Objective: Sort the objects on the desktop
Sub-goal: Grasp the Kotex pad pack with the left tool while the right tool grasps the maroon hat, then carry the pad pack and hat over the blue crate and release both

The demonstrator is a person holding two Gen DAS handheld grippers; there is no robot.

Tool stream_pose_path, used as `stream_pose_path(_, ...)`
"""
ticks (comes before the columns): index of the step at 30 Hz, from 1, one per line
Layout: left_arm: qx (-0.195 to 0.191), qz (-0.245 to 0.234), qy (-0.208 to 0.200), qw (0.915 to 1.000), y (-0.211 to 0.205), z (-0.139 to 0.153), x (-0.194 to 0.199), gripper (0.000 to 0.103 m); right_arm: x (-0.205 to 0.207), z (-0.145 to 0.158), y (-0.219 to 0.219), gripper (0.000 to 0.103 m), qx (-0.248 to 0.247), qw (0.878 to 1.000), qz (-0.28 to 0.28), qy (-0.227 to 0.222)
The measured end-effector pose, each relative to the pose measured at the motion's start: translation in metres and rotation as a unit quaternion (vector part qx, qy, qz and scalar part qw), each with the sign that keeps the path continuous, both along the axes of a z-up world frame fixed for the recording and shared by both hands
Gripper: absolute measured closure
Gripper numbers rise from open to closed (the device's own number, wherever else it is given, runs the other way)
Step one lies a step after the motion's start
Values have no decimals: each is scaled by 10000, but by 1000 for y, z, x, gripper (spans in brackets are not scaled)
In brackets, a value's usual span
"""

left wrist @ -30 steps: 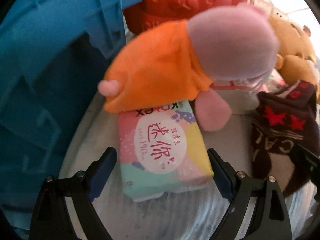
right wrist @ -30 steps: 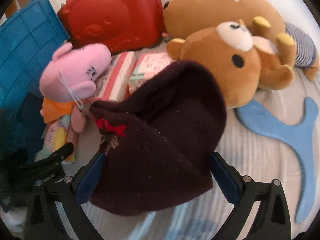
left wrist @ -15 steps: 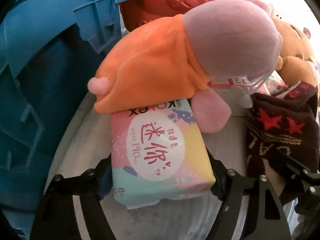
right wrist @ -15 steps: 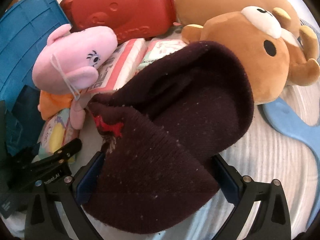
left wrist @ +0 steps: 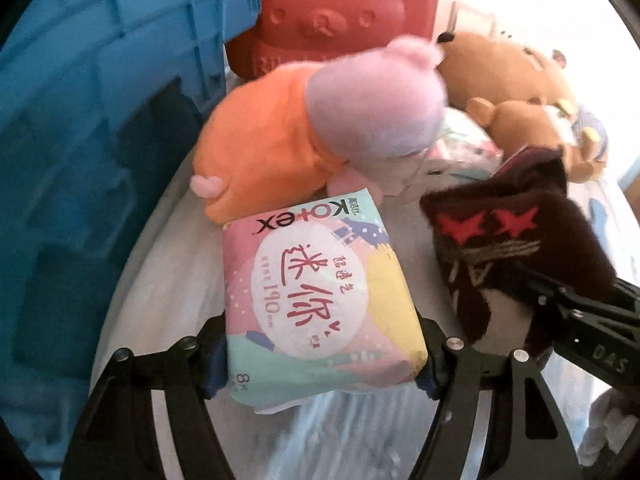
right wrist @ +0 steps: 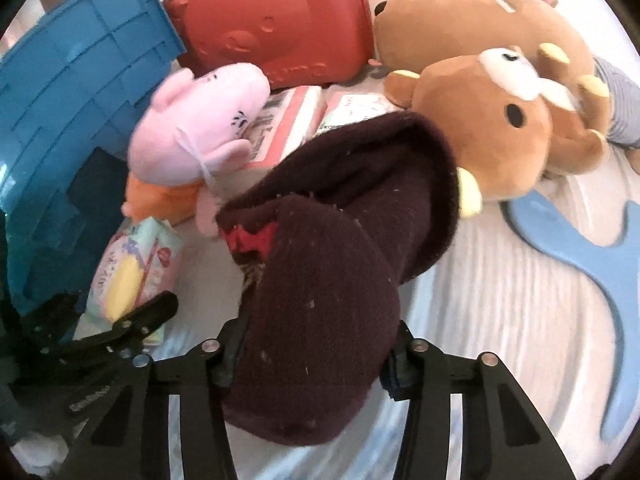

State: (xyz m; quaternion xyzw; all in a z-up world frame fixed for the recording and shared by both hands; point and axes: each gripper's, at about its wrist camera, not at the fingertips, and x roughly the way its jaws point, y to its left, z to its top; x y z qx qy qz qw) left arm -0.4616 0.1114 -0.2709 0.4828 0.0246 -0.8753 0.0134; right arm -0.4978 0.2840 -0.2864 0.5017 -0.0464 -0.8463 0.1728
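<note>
Our left tongs [left wrist: 322, 354] clamp the pastel pad packet [left wrist: 316, 300], whose near end hides their tips; its far edge at 12 o'clock touches the pink plush [left wrist: 320, 136]. Our right tongs [right wrist: 314, 364] grip the maroon knit hat [right wrist: 336, 280], its red-star cuff partly folded under.

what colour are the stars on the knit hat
Red, on the dark maroon hat; clearest in the left wrist view.

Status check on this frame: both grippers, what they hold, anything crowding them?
Left gripper shut on Kotex pack. Right gripper shut on dark knit hat. Pink plush leans against pack's far end; blue crate close left.
</note>
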Motion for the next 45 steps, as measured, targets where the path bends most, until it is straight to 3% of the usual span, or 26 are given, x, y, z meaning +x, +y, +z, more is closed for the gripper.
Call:
stream_pose_path(6, 72, -115, 366, 9992, 3, 45, 42, 33, 41, 38, 16, 63, -46, 9998, -5, 170)
stream_pose_path(14, 97, -305, 1026, 9942, 8, 131, 92, 33, 94, 108, 20, 63, -75, 9962, -19, 863)
stream_pose_path(27, -75, -58, 1991, 9799, -4, 219, 182, 33, 176, 217, 2, 66, -161, 9769, 533, 2061)
stream_pose_path(36, -248, 271, 2568, 9658, -57, 272, 212, 33, 199, 291, -55, 68, -410, 9527, 1049, 2822)
stream_pose_path(45, -642, 589, 2928, 9522, -187, 309, 210, 33, 189, 363, -189, 70, -756, 9167, 1513, 3621)
